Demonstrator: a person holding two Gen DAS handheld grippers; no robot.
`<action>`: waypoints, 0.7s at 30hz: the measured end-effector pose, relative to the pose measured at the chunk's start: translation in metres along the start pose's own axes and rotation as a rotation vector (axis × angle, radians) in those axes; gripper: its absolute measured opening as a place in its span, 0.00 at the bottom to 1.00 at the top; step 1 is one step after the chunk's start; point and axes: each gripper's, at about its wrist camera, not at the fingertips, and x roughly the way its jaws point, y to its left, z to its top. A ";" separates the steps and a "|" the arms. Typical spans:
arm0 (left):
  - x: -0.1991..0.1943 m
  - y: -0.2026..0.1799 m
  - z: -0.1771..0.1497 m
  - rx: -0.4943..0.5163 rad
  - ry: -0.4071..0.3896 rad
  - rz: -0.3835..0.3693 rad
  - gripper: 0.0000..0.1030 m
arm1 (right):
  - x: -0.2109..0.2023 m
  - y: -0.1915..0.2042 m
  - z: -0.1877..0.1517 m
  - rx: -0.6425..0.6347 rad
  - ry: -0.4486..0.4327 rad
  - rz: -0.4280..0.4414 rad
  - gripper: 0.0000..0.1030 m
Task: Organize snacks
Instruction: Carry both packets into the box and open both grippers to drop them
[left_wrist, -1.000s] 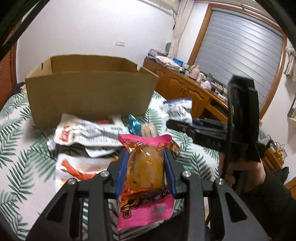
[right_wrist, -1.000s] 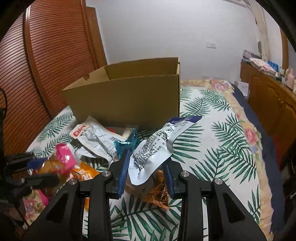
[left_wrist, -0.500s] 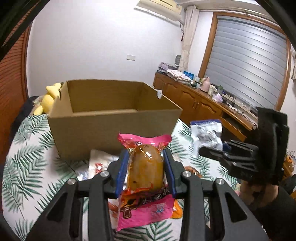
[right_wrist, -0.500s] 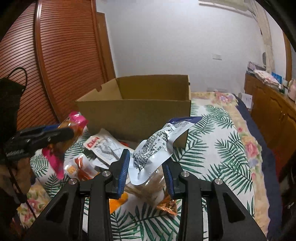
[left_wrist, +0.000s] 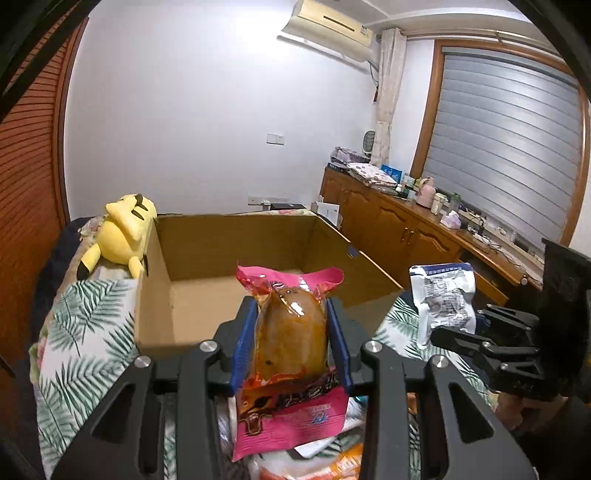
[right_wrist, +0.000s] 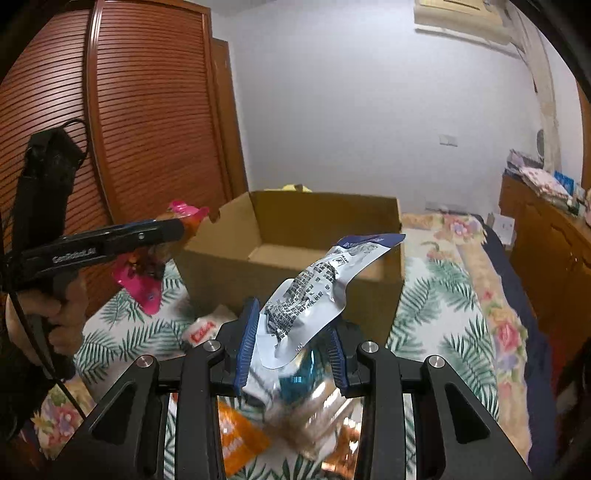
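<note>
Already both grippers hovered at the cardboard box (left_wrist: 236, 258) with snacks clamped.
Left gripper (left_wrist: 291, 349) pinched the pink packet (left_wrist: 290, 354); right gripper (right_wrist: 293, 350) pinched the white pouch (right_wrist: 314, 291) by one edge, so it could have slipped short of the box.

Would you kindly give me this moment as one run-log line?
left gripper: shut on pink snack pack | right gripper: shut on white snack pack | both raised near open cardboard box | no snack visible inside
</note>
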 end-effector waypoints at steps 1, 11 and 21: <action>0.004 0.003 0.004 0.004 0.000 0.007 0.35 | 0.003 0.000 0.004 -0.004 -0.002 0.000 0.33; 0.048 0.031 0.029 0.005 0.014 0.019 0.35 | 0.049 -0.010 0.034 -0.019 0.001 0.010 0.33; 0.088 0.047 0.029 -0.024 0.051 0.014 0.35 | 0.085 -0.017 0.040 0.003 0.009 0.015 0.34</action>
